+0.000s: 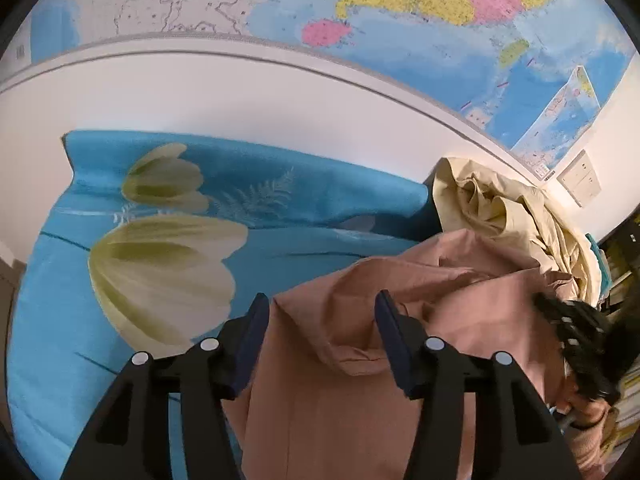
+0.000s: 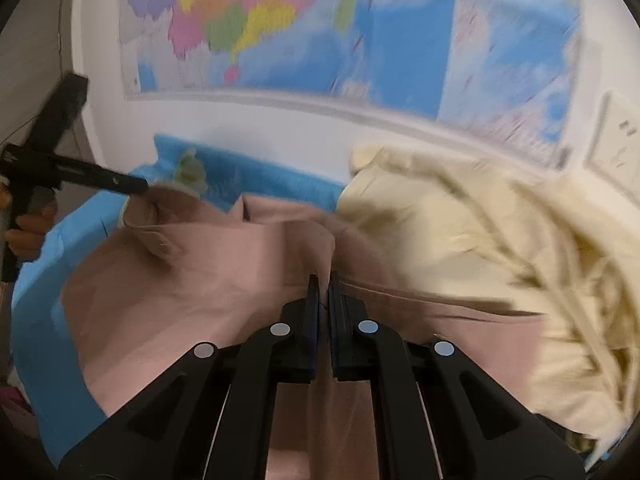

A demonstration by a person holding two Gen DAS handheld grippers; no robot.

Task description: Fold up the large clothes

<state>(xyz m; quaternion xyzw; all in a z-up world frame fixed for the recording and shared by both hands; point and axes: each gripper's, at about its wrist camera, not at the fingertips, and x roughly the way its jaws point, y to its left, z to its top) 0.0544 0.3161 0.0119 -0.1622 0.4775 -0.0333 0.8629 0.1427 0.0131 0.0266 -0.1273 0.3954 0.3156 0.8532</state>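
Observation:
A pink garment (image 1: 340, 400) lies crumpled on a blue flowered bedsheet (image 1: 280, 200). My left gripper (image 1: 322, 316) stands open over the garment's left edge. A bulge of pink cloth sits between its fingers, and the pads do not press on it. In the right wrist view my right gripper (image 2: 323, 280) is shut on a raised fold of the pink garment (image 2: 208, 264). The left gripper (image 2: 138, 188) shows there at the far left, its tips at a turned-up corner of the pink cloth.
A heap of cream fabric (image 1: 500, 208) (image 2: 480, 220) lies right of the pink garment, against the white wall. A large map (image 1: 400, 20) hangs above. Wall sockets (image 1: 580, 178) and shelves (image 1: 624, 264) are at the right. A hand (image 2: 28, 232) holds the left gripper.

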